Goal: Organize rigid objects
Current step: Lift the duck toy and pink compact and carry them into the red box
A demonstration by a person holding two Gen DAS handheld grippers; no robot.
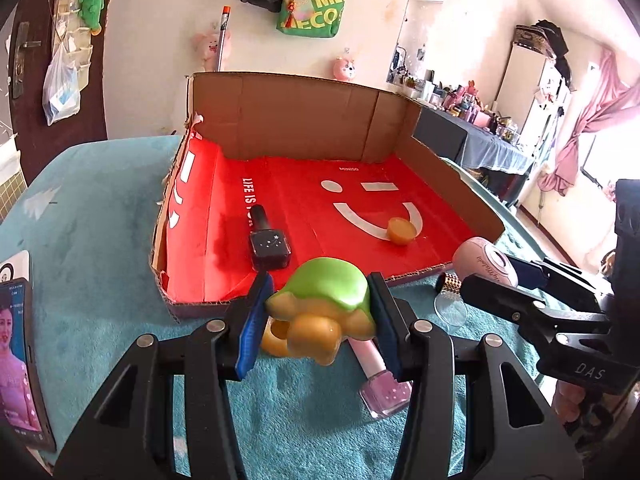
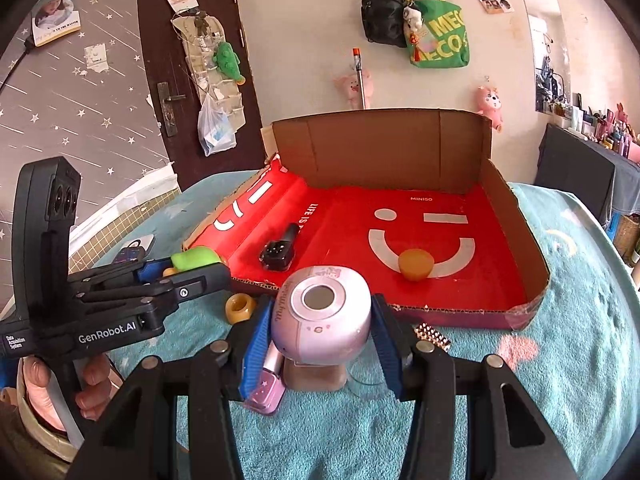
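My left gripper is shut on a toy turtle with a green shell and yellow body, held just above the teal blanket in front of the box. In the right wrist view the left gripper and the turtle appear at the left. My right gripper is shut on a round pink device with a silver disc on its face; the left wrist view has that gripper and the device at the right. Ahead lies a shallow cardboard box with a red floor.
In the box lie a dark nail polish bottle and a yellow round piece. On the blanket lie a pink nail polish bottle, a yellow ring, a studded gold piece and a phone.
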